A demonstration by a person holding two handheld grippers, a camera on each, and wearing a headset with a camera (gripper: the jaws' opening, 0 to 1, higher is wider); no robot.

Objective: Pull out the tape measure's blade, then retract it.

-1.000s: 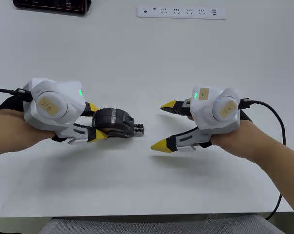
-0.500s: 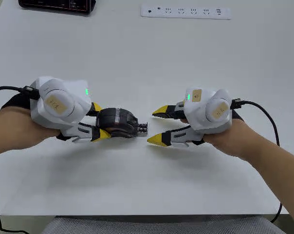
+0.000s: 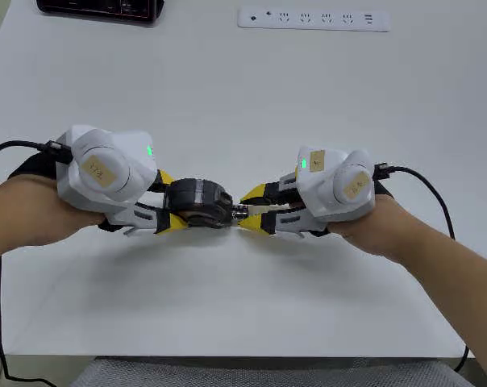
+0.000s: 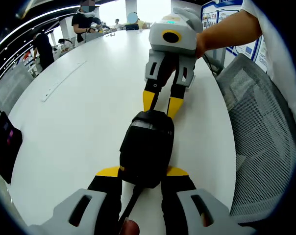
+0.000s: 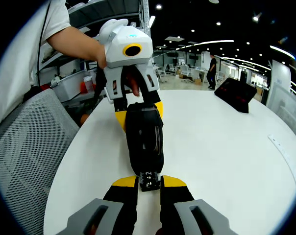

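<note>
While the tape measure [image 3: 197,201] rests on the white surface [image 3: 227,105] between the two hands, the left gripper [image 3: 168,201] has its jaws clamped on either side of the black case. The right gripper [image 3: 252,208] faces it nose to nose, its yellow-tipped jaws pinched on the metal end hook [image 3: 239,212] at the case's mouth, with almost no blade drawn out. A power strip [image 3: 312,18] lies well apart.

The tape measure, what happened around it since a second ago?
The right gripper moved across the table toward the left gripper and closed its wide-open jaws onto the blade tip. The left gripper kept gripping the tape measure, which stayed put on the table.
</note>
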